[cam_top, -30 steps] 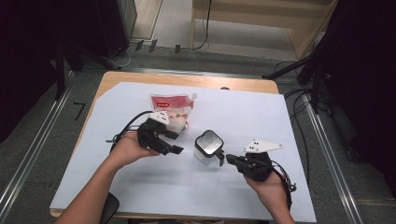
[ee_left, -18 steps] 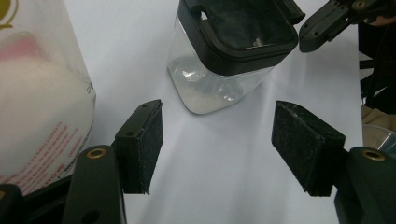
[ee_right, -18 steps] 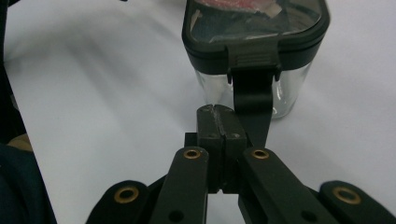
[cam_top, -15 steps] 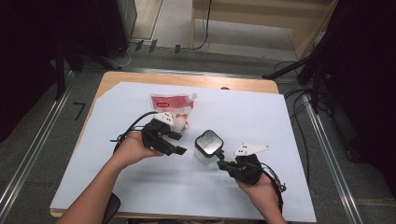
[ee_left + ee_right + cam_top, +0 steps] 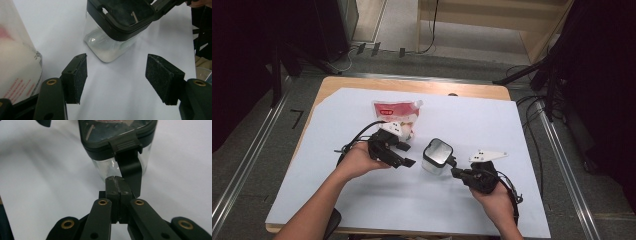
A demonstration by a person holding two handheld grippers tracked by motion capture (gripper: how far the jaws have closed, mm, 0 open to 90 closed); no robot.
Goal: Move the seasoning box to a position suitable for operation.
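having slid in beside the container (image 5: 437,156), the right gripper (image 5: 455,172) has jaws together; left gripper (image 5: 404,155) jaws apart.

light: bright overhead | shadows: soft | surroundings: dark | close-ups: blurred

Clear glossy plastic on the jar (image 5: 107,47), matt black plastic lid (image 5: 117,132); rough foam-like pads (image 5: 81,75); smooth white paper sheet (image 5: 512,130) over bare wood table (image 5: 412,86); shiny pouch (image 5: 394,112).
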